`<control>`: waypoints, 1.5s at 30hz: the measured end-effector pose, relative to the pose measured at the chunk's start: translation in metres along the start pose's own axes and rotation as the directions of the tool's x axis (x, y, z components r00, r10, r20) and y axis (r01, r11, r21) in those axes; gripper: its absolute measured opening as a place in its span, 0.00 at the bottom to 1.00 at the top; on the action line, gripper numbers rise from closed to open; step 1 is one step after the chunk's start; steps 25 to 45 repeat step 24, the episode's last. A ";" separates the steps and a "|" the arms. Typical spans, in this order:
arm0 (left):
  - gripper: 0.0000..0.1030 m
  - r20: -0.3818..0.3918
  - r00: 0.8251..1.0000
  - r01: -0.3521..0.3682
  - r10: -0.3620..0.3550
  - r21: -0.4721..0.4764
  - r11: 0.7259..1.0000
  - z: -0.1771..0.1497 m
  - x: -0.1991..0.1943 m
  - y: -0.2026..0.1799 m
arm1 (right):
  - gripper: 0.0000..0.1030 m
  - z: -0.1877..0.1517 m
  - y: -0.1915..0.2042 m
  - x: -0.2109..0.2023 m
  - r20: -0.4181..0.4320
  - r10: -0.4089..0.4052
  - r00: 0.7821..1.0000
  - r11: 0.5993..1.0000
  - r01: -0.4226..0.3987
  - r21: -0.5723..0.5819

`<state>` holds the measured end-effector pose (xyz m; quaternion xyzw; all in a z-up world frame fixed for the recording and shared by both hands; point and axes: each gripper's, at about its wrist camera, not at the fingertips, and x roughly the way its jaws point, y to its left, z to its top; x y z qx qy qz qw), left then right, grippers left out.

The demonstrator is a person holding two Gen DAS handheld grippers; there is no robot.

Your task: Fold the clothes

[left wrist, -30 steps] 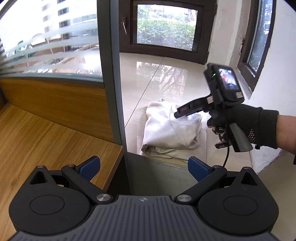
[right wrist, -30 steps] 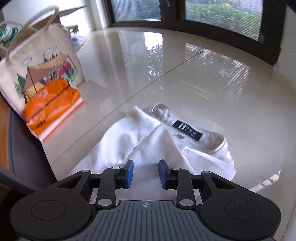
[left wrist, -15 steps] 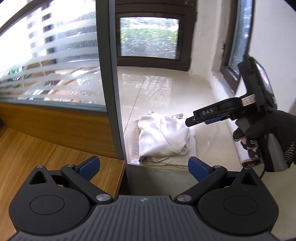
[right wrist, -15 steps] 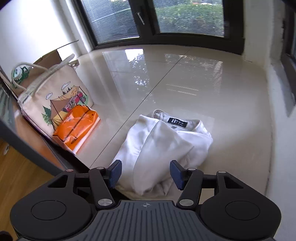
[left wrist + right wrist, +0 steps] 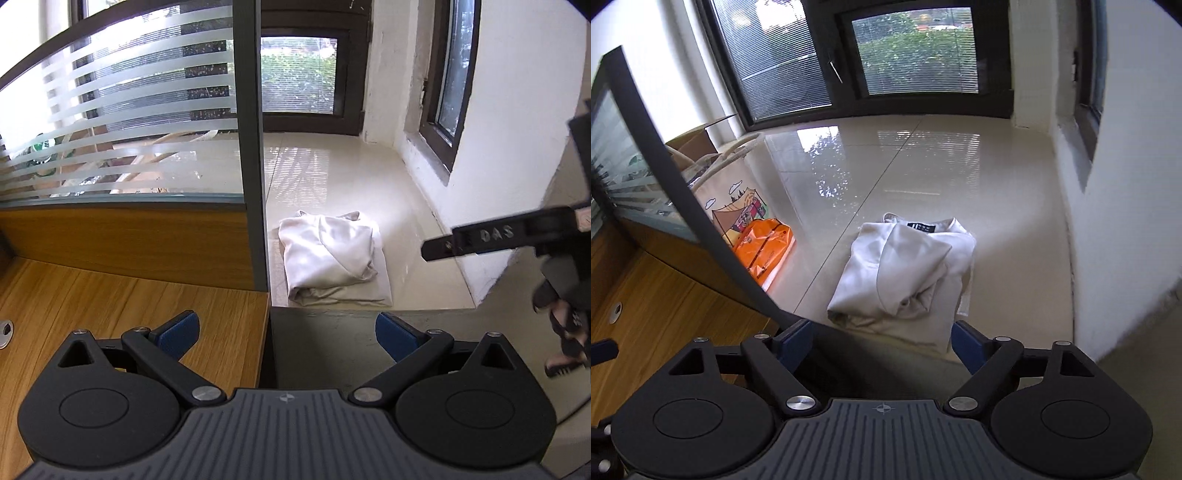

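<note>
Fold looks pretty much done; the cream-white folded cotton garment [image 5: 905,273] sits mid-frame on the glossy beige tiled floor [image 5: 1008,177]; left claw [image 5: 286,332] spread wide, empty; right claw [image 5: 882,341] opening, nothing between; a second ago it hovered right over the cloth, nearly closed; next probably tidy or finish.

In the right wrist view the folded garment [image 5: 905,273] lies on the tiled floor [image 5: 923,166] at centre frame, with the tote bag [image 5: 738,199] and the plastic packet [image 5: 764,251] leaning on it at centre left, against the far side of the partition [image 5: 683,192]. The desk [image 5: 665,314] fills the lower left, before the partition, and the windows [image 5: 912,59] stand behind the floor at the top. The wall [image 5: 1126,203] runs down the right edge.
</note>
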<state>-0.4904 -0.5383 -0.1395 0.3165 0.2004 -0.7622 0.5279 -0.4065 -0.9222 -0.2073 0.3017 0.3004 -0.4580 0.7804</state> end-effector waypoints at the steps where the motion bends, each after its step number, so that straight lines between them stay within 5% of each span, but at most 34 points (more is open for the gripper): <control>1: 0.99 -0.002 1.000 0.006 -0.006 -0.001 1.000 -0.001 -0.002 0.001 | 0.82 -0.005 0.003 -0.005 0.004 -0.008 1.000 1.000 0.008 0.007; 23: 0.99 -0.017 1.000 0.011 -0.011 0.041 0.999 -0.021 -0.024 -0.012 | 0.85 -0.078 0.031 -0.057 0.014 -0.078 0.997 0.996 0.077 0.046; 45: 0.99 -0.018 1.000 0.012 -0.011 0.046 0.999 -0.022 -0.024 -0.014 | 0.86 -0.079 0.031 -0.057 0.012 -0.078 0.997 0.996 0.077 0.048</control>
